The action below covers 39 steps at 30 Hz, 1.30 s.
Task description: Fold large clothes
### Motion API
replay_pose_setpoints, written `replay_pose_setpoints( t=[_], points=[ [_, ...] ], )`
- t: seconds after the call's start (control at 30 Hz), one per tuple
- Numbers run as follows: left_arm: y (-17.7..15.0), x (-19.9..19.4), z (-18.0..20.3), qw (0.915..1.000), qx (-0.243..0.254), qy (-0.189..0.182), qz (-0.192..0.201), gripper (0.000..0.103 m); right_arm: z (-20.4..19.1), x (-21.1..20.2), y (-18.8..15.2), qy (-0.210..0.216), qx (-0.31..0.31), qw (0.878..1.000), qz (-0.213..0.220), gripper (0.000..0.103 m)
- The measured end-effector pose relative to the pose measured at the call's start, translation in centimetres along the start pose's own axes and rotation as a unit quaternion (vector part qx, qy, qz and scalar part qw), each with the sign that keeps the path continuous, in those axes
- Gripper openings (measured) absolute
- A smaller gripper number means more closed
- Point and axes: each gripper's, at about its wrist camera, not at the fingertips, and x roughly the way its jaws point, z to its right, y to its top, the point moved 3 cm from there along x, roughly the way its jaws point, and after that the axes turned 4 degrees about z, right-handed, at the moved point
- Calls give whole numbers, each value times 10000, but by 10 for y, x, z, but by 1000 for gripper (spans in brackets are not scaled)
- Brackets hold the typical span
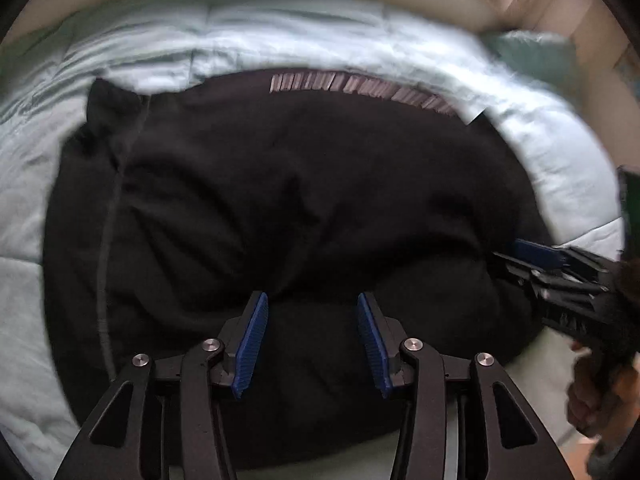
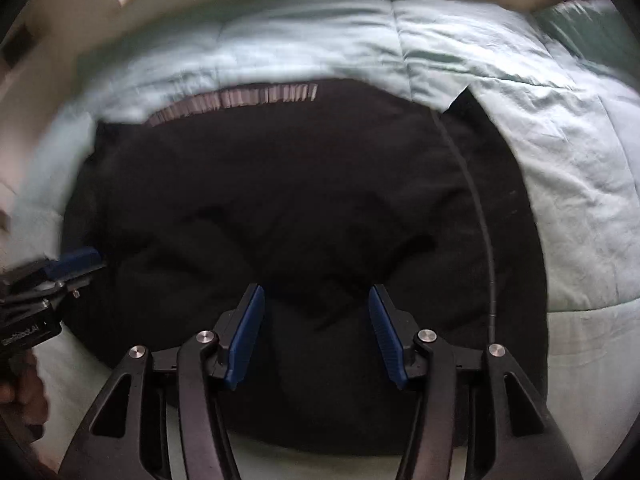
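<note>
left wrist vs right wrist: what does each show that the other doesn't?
Left wrist only: the right gripper at the garment's right edge, with the holder's hand below it.

Right wrist only: the left gripper at the garment's left edge, and a small printed label on its body, too blurred to read.

Both: the black garment spread on the pale blue comforter, a striped strip along its far edge, a drawcord, and the viewing gripper's jaws open above the fabric.

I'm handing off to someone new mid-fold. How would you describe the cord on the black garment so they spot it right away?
Start with the pale blue quilt covering the bed; the black garment lies spread on it. Along the garment's right edge in the right wrist view runs the drawstring cord, a thin grey line curving from the far edge toward the camera. Nothing else on the dark cloth is so narrow and long.
</note>
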Motion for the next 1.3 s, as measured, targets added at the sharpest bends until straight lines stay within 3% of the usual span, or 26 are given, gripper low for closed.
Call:
replay_pose_setpoints(
  t=[0.03,0.1,0.17,0.23,0.33,0.4,0.5,0.57,0.63,0.73,0.77,0.83,0.87,0.97,1.1,1.17,1.3],
  points=[
    [-3,18,2,9993,-17,72,-362,50,-1,12,-4,-52,-42,9999,-146,56],
    [-1,30,4,9982,-16,155,-584,54,0,24,-8,-52,23,9997,-240,56],
    [3,33,8,9980,-57,52,-627,67,-2,27,-7,-90,18,9997,-213,56],
    [0,31,11,9981,-119,-281,-529,89,-2,23,-6,-44,45,9997,-245,56],
    [-7,29,17,9958,-103,-560,-717,102,3,8,2,190,169,9994,-222,56],
    [-7,24,19,9938,-58,-559,-964,102,7,-9,12,278,213,9994,-44,56],
    [12,-13,12,9977,-240,-482,-406,96,9,-36,40,284,195,9984,457,57],
    [35,-43,7,9994,-192,-179,206,96,8,-44,66,436,249,9964,684,57],
    [58,-53,-4,9981,-198,146,557,96,4,-39,88,552,252,9952,772,57],
    [79,-29,-26,9972,-403,444,451,97,-16,-10,117,672,168,9957,617,58],
    [81,-16,-34,9971,-496,491,287,97,-16,4,116,668,225,9964,463,58],
    [78,29,-50,9957,-698,407,-460,100,-20,46,117,624,371,9973,-95,58],
    [74,46,-55,9944,-708,522,-594,103,-18,59,113,628,390,9971,-186,58],
    [74,49,-53,9952,-592,642,-448,103,-20,66,111,531,232,9983,-111,58],
    [74,22,-53,9967,-661,424,-212,102,-14,43,103,516,187,9985,61,58],
    [56,-9,-50,9982,-546,248,-80,102,-16,16,93,421,-79,9989,201,58],
    [18,-49,-40,9990,-416,41,145,102,-9,-33,51,823,-5,9961,323,58]
  ],
)
